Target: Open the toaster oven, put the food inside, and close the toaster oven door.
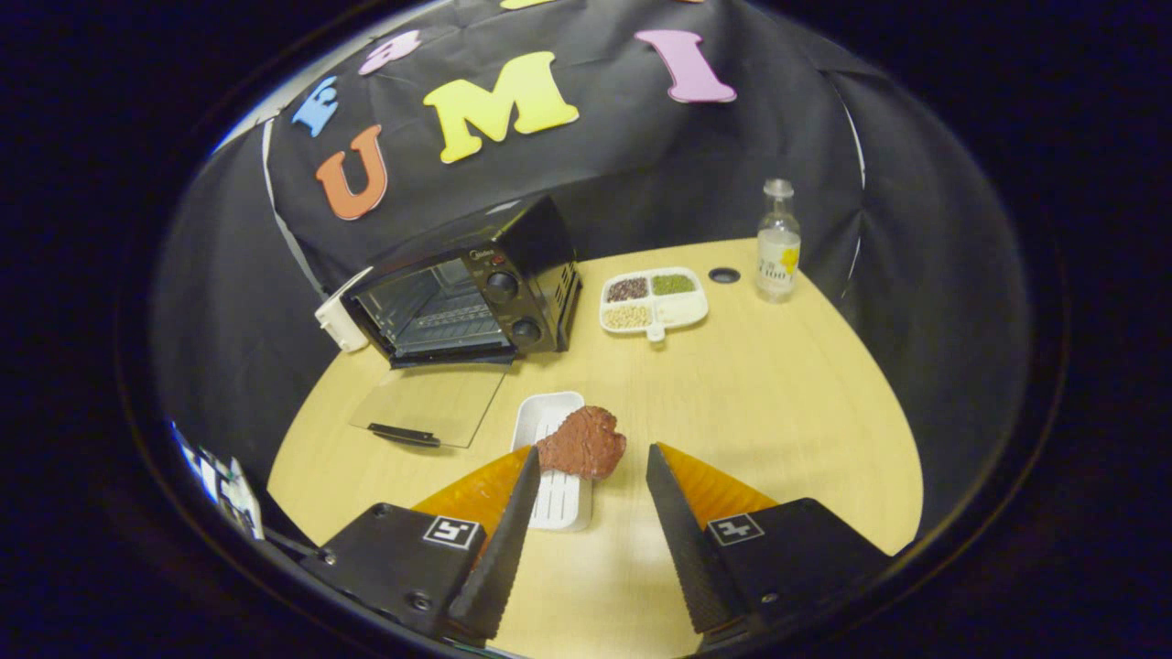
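Tongs (pixel 591 462) gape wide and empty just short of the steak (pixel 582 442) on its white tray (pixel 549 423); I'd centre, advance, then clamp firmly.

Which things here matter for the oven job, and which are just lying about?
Job: toaster oven, its glass door already down; meat piece on white tray; gripper open, meat just ahead.
Lying about: divided dish of beans; bottle.

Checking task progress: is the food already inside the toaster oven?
No, the meat rests on the white tray just ahead of the open gripper.
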`<action>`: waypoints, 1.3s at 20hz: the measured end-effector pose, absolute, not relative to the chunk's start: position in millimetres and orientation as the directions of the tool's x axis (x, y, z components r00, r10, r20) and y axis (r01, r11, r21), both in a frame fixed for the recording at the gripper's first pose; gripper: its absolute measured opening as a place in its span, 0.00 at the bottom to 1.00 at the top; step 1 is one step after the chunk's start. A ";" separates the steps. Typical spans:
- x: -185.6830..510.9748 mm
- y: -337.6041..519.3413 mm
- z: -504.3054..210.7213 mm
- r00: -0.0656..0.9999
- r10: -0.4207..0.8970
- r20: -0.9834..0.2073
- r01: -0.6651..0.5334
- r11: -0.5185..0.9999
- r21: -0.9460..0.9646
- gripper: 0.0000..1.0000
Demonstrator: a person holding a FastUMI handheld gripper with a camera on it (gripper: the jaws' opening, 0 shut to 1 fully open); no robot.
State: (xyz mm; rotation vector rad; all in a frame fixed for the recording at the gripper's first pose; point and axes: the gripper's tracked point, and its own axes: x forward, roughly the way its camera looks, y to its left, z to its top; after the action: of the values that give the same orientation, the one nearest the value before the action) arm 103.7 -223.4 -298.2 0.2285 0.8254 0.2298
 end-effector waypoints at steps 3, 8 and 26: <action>114.9 -222.3 -307.6 0.618 0.342 -0.708 -0.110 0.929 0.354 0.65; 128.1 -224.1 -329.3 0.574 0.348 -0.741 -0.075 0.924 0.376 0.55; 87.0 -177.9 -279.2 0.647 0.269 -0.713 -0.268 0.956 0.118 0.10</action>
State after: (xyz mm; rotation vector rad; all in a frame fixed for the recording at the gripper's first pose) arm 87.0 -177.9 -279.2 0.0014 0.8113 0.3054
